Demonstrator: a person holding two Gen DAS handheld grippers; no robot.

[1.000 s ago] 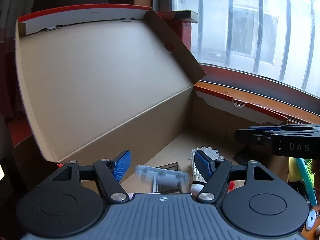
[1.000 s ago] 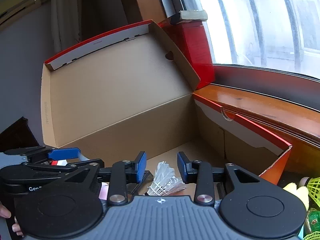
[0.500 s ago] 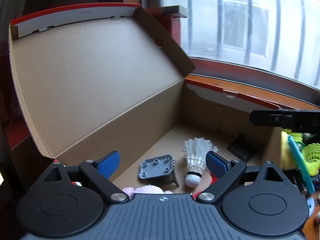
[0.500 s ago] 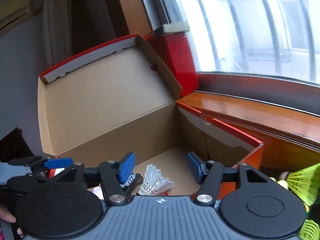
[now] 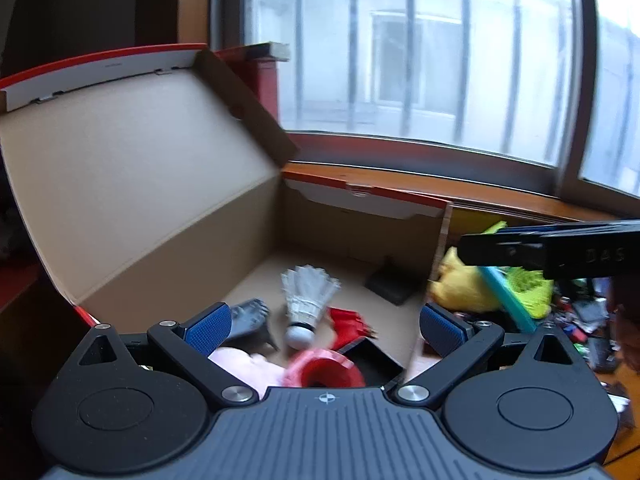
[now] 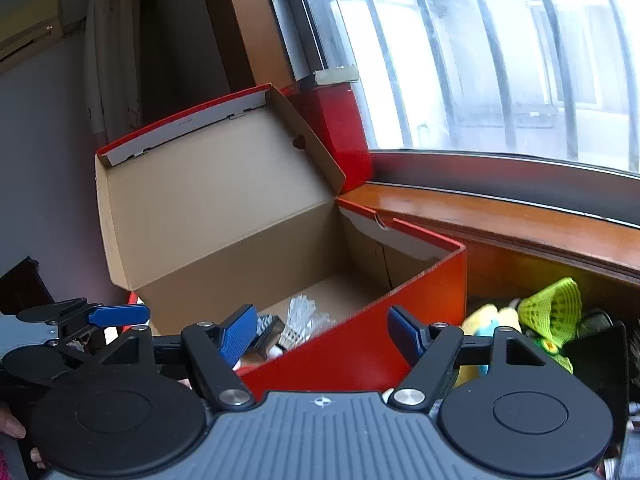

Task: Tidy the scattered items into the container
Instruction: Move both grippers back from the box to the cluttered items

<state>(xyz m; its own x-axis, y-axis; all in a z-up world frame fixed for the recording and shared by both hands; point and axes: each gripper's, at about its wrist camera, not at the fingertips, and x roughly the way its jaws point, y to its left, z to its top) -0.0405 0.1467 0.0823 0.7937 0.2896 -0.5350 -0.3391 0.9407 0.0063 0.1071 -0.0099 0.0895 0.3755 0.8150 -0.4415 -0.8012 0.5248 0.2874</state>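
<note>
Box rim — shuttlecock inside, well clear

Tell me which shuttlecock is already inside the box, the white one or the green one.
The white feather shuttlecock lies on the floor of the shoebox. The green mesh shuttlecock sits outside, in the clutter beyond the box's red wall.

Left tongs: black angular link arms, each tipped with a blue pad of fine cross-hatch texture. Silver screw heads are seen at the link pivots. Two black round housings with recessed discs are set on either side of a grey ribbed centre plate marked with a small crosshair emblem. Right tongs: the same build is shown, same blue pads, same silver screws. White lettering "DAS" is seen on the side of its body.
</note>
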